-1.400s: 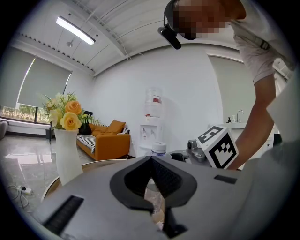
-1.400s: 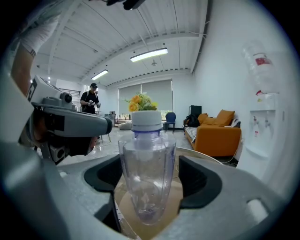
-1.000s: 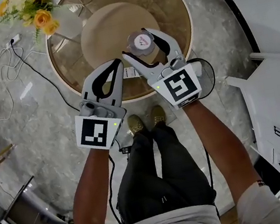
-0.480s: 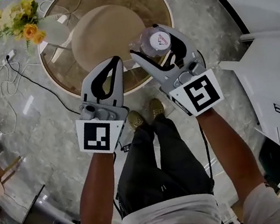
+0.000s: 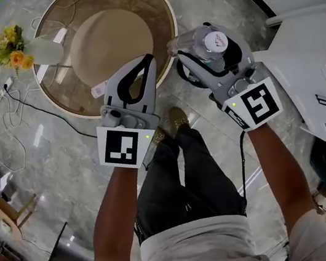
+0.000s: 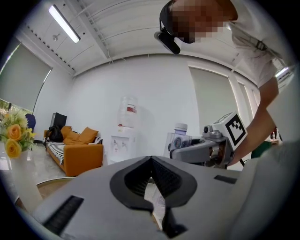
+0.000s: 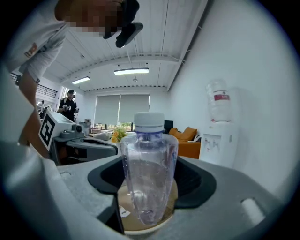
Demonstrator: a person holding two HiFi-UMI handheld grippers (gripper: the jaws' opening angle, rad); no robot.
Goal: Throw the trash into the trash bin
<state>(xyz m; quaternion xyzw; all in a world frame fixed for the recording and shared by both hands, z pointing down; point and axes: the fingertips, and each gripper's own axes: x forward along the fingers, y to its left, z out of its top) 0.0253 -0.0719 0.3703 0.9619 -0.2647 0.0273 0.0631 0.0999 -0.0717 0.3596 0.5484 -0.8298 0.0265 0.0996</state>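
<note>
Clear plastic bottle with a white cap (image 7: 149, 159) stands upright, clamped between my right gripper's (image 5: 202, 43) wide-set jaws, likely for carrying binward, just off the round glass-topped table's (image 5: 151, 0) rim; my left gripper (image 5: 146, 62), jaws together, holds nothing.

Down below, a round glass tabletop (image 5: 59, 92) with a beige disc (image 5: 109, 39) at its centre stands on the grey marble floor (image 5: 64, 169). Yellow flowers (image 5: 4, 51) sit at the tabletop's left edge, and a black cable (image 5: 30, 105) snakes over the floor just beside it. White cabinets (image 5: 319, 61) line the right side. Across the room, an orange sofa (image 6: 77, 150) backs against the white wall, a water dispenser (image 6: 125, 133) stands near it, and a strip light (image 6: 65, 23) glows overhead.
</note>
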